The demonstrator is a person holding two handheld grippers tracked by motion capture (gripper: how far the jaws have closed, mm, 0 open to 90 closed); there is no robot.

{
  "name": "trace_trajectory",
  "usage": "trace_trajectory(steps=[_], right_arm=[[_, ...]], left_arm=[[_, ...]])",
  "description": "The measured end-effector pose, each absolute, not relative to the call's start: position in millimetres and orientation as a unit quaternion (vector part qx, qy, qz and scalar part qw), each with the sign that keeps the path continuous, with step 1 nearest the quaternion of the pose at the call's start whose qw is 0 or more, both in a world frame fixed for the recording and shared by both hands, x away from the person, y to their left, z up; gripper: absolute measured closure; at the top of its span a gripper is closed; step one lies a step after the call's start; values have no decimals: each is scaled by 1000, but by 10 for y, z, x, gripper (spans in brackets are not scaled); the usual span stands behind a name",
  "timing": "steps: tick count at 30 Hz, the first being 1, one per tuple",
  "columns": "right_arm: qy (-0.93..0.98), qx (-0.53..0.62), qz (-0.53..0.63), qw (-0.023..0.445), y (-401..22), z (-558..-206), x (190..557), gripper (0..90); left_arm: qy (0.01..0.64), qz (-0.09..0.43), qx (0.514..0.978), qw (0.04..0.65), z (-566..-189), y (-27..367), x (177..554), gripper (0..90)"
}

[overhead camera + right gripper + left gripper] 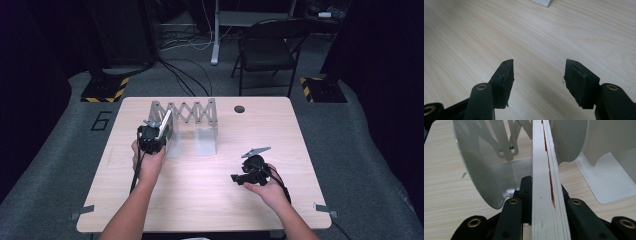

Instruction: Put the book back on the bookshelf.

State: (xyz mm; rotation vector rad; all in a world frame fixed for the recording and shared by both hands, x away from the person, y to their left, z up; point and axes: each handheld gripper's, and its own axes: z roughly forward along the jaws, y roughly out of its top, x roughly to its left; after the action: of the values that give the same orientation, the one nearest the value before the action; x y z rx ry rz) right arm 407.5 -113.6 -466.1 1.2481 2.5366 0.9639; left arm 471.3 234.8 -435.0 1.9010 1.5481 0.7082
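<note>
A thin white book (pixel 164 125) with a red streak along its edge (pixel 546 182) stands tilted at the left end of a grey expanding metal rack (pixel 192 117) on the wooden table (pixel 200 200). My left gripper (pixel 151 137) is shut on the book's lower end, and in the left gripper view the black jaws press on both faces (pixel 544 187). The book lies between two curved grey divider plates (pixel 479 170) of the rack. My right gripper (pixel 240 178) hovers low over bare table at the front right, jaws apart with nothing between them (pixel 539 72).
The rack's flat base plates (pixel 609 187) lie on the tabletop. A round cable hole (pixel 239 109) sits near the table's far edge. Behind the table stand a black folding chair (pixel 267 47) and loose cables on the grey floor.
</note>
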Motion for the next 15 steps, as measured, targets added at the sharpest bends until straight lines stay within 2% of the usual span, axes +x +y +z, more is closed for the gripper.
trace_trajectory(steps=[15], right_arm=[[843, 425, 322, 77, -1175, -4671, 4050, 405]], left_arm=[[581, 262, 718, 280, -4420, 2352, 4739, 748]])
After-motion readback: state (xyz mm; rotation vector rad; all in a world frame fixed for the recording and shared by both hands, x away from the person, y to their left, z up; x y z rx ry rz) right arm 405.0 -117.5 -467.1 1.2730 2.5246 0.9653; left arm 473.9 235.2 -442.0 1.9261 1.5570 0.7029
